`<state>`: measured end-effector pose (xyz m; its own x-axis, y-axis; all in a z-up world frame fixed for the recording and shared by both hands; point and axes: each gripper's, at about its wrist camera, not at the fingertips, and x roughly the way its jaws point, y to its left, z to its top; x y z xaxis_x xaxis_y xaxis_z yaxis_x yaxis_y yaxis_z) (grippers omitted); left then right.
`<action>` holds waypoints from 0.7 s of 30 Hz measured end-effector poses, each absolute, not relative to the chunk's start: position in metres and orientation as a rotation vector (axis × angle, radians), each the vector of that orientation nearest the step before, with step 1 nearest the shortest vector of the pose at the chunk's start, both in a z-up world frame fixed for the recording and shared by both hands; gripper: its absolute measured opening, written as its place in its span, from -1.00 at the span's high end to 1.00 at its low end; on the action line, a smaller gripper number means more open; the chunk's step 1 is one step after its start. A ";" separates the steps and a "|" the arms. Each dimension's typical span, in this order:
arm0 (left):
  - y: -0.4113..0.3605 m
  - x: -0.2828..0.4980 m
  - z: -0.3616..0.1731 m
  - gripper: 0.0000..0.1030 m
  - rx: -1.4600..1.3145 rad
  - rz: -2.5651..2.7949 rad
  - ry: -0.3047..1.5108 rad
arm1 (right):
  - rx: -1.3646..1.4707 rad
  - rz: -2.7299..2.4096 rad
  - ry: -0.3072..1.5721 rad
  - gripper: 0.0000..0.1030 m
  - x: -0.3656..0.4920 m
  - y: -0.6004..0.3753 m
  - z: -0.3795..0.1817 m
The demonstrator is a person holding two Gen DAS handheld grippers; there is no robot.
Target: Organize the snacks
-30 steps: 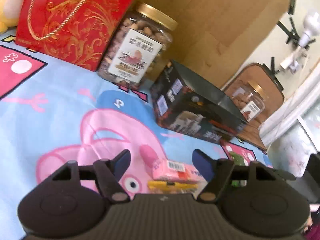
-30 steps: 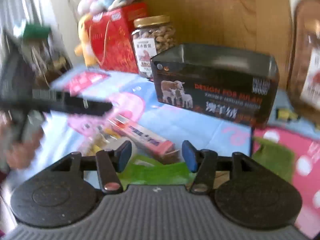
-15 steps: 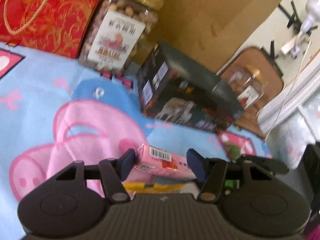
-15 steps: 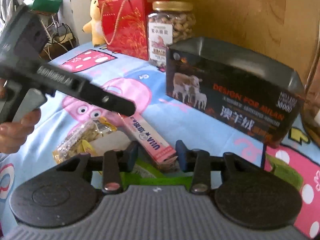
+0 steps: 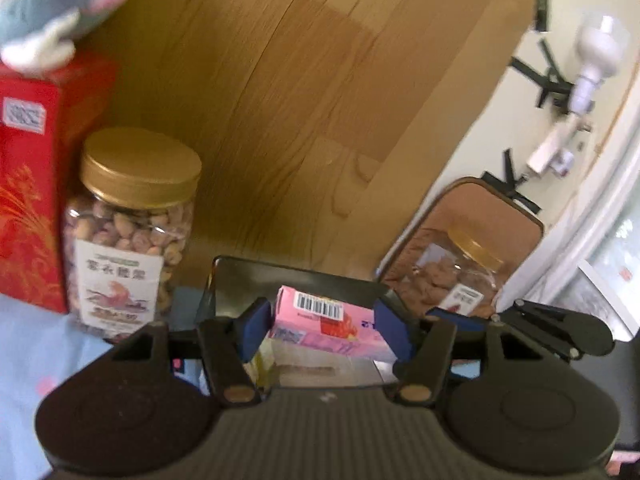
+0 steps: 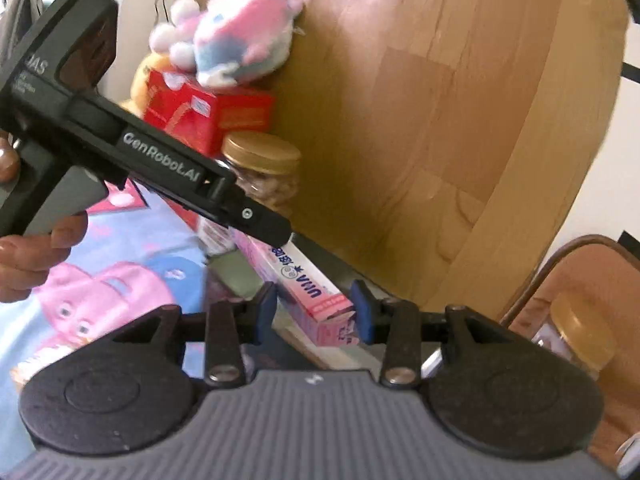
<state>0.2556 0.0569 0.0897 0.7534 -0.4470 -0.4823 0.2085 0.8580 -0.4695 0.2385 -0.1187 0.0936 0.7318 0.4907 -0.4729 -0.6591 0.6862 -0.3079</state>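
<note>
Pink cardboard, the snack box point(image 5: 326, 322) sits clamped between the left claw point(image 5: 322, 330) pads, above the open black box point(image 5: 280, 276); light, crushable.

Right view: the right claw point(image 6: 314, 312) straddles its far end, apparently touching; grip cannot be told.

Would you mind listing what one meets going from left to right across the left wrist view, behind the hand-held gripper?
Red gift box → gold-lidded nut jar → pink snack box, between the left hand-held gripper fingers → second gold-lidded jar → white lamp on the wall.
</note>
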 end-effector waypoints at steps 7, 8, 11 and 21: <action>0.040 0.285 0.059 -0.10 -0.404 -0.342 0.695 | -0.515 0.630 0.446 0.06 0.272 -0.120 0.074; 0.037 0.286 0.057 -0.10 -0.396 -0.344 0.702 | -0.504 0.615 0.444 0.00 0.263 -0.124 0.069; 0.033 0.281 0.058 -0.14 -0.365 -0.340 0.696 | -0.472 0.603 0.433 -0.19 0.256 -0.130 0.066; 0.019 0.192 0.065 -0.14 -0.338 -0.484 0.687 | -0.113 0.506 0.496 -0.19 0.177 -0.233 0.055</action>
<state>0.1916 0.0194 0.0649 0.6707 -0.5289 -0.5201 0.3120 0.8372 -0.4491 0.1765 -0.2327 0.0548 0.7599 0.4367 -0.4815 -0.4902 0.8715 0.0168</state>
